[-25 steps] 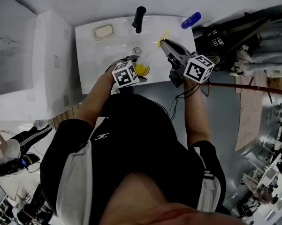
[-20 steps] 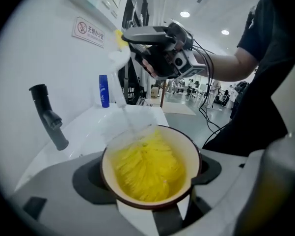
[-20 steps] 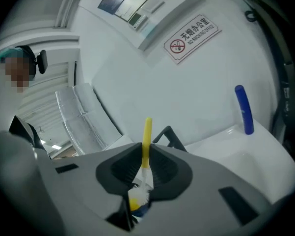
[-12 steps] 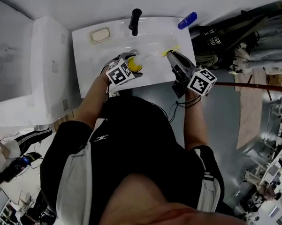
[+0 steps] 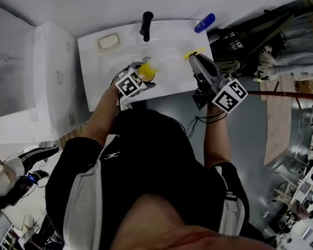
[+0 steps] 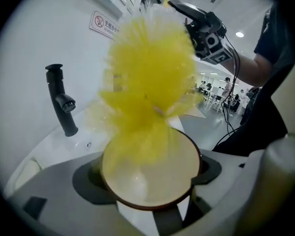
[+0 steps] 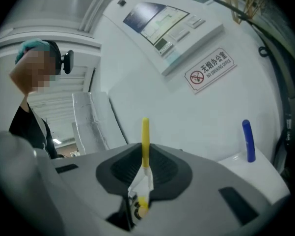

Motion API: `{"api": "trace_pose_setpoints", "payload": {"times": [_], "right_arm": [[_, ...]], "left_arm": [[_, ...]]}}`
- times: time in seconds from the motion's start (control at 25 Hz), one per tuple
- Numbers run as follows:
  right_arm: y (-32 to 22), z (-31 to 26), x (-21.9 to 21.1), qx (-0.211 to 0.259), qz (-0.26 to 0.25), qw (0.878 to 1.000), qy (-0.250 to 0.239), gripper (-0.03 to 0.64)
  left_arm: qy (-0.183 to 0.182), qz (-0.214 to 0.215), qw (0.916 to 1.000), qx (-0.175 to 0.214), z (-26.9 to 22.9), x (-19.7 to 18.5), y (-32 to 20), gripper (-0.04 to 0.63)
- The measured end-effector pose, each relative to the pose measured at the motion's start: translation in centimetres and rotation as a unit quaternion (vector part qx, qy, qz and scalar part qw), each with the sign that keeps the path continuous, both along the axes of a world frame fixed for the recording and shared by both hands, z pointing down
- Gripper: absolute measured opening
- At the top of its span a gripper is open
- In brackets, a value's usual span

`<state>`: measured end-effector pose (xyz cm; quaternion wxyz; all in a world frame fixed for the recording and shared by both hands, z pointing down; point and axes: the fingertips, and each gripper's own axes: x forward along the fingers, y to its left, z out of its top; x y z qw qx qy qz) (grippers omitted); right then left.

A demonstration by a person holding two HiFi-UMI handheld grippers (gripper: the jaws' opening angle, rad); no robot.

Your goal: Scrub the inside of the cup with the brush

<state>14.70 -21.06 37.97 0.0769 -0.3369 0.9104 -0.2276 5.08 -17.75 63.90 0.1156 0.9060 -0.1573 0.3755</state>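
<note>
My left gripper (image 5: 141, 75) is shut on a small cup (image 6: 152, 173) with a dark rim and pale inside, held over the white sink (image 5: 89, 61). A yellow brush head (image 6: 147, 80), blurred by motion, fills the cup's mouth and stands out above it. In the head view the bristles (image 5: 147, 71) sit at the cup. The thin brush stem runs right to my right gripper (image 5: 197, 59), which is shut on the yellow handle (image 7: 145, 140). The cup's bottom is hidden by bristles.
A black faucet (image 5: 146, 25) stands at the sink's back, with a soap bar (image 5: 108, 41) to its left and a blue stick-shaped item (image 5: 204, 22) at the back right corner. A white boxy unit (image 5: 41, 77) adjoins the sink's left side. Clutter lies on the floor at right.
The left gripper and cup shifted left and a little toward the faucet. The right gripper drew back to the right, and the brush stem now lies flatter.
</note>
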Motion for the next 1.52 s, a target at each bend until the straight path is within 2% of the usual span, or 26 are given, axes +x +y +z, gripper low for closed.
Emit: {"api": "trace_pose_setpoints", "payload": {"times": [0.12,0.24,0.4,0.64,0.84,1.24,1.52], "right_arm": [[-0.2,-2.5,1.2,0.036,0.027,0.999,0.0,0.051],[-0.6,-3.6,2.4,0.066,0.063,0.996,0.023,0.051],[-1.5,-1.8,3.4,0.053,0.09,0.993,0.046,0.051],[-2.1,2.9,3.6,0.032,0.11,0.992,0.061,0.051],[-1.9,6.3,2.5,0.015,0.114,0.989,0.092,0.051],[-1.7,7.4,1.1,0.005,0.105,0.992,0.072,0.051],[-1.5,7.4,0.7,0.002,0.1,0.993,0.068,0.051]], "left_arm": [[-0.002,-0.017,0.9999,-0.004,0.5,-0.8,-0.1,0.41],[0.007,-0.05,0.9987,-0.008,0.8,-2.0,-0.6,0.409],[0.023,-0.097,0.995,-0.004,0.4,-3.6,-1.5,0.408],[0.022,-0.136,0.9903,0.015,-0.6,-5.5,-2.6,0.41],[0.014,-0.143,0.9894,0.022,-1.3,-6.1,-2.7,0.409],[-0.01,-0.135,0.9896,0.048,-2.7,-6.5,-2.8,0.41],[-0.011,-0.127,0.9905,0.052,-3.2,-6.3,-2.4,0.41]]}}
